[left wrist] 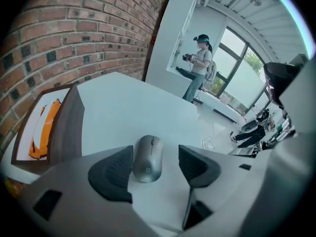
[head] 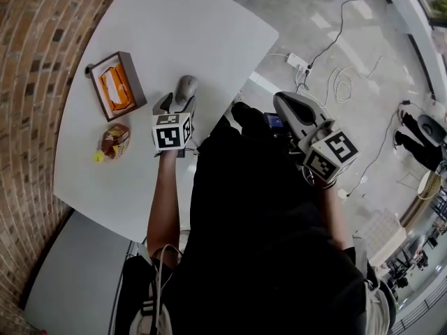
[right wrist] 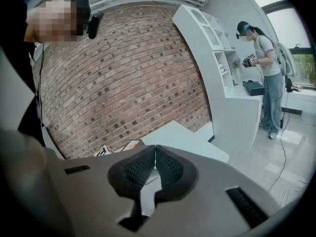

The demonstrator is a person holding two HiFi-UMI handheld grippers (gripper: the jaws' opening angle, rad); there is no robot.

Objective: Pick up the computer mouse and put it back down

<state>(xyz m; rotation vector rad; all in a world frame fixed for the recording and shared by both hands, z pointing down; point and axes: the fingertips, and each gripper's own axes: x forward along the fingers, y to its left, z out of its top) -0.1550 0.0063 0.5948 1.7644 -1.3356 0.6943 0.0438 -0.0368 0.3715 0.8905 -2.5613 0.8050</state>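
Now on the white tabletop (head: 209,33) the left tool (left wrist: 156,152), spread wide, straddles the computer mouse (left wrist: 147,159), which lies flat between its pads, unpinched. The right tool (right wrist: 155,157) hangs pressed together, empty. Grasp or release, I cannot tell which: next, close squarely or lift clear.

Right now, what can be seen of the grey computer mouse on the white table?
The smooth, matte silver-grey oval mouse has a scroll wheel slit at its far end and a small round logo near the back. It lies flat on the white table, between the left gripper's open jaws: one pad is close against its side, the other stands clear.
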